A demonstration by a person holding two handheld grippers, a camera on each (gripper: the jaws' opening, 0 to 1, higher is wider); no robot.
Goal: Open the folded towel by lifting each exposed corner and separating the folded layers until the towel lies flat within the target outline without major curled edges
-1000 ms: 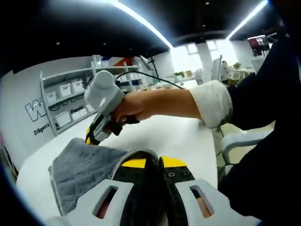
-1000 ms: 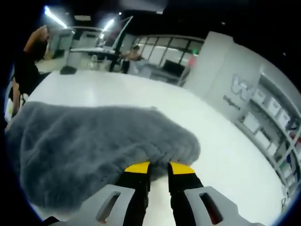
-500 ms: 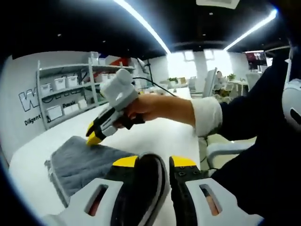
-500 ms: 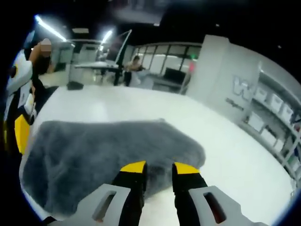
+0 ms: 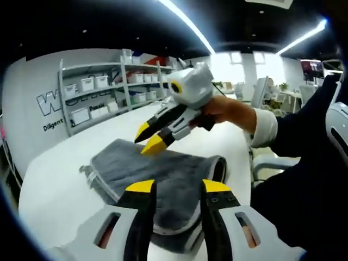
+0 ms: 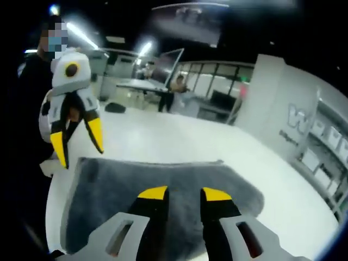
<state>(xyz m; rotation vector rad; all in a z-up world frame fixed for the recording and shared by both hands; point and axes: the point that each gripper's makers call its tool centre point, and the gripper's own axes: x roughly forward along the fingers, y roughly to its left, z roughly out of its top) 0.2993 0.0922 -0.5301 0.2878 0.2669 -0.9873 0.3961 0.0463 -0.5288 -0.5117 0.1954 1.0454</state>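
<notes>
Towel [image 5: 163,174], grey, plush, folded

White table [image 5: 60,179], glossy, broad. Lying directly on it: grey towel [image 5: 163,171], folded, layers showing at nearest edge in left gripper view. Spread wide and mostly flat in right gripper view [image 6: 179,187], bare white tabletop [image 6: 179,138] all round towel.
</notes>
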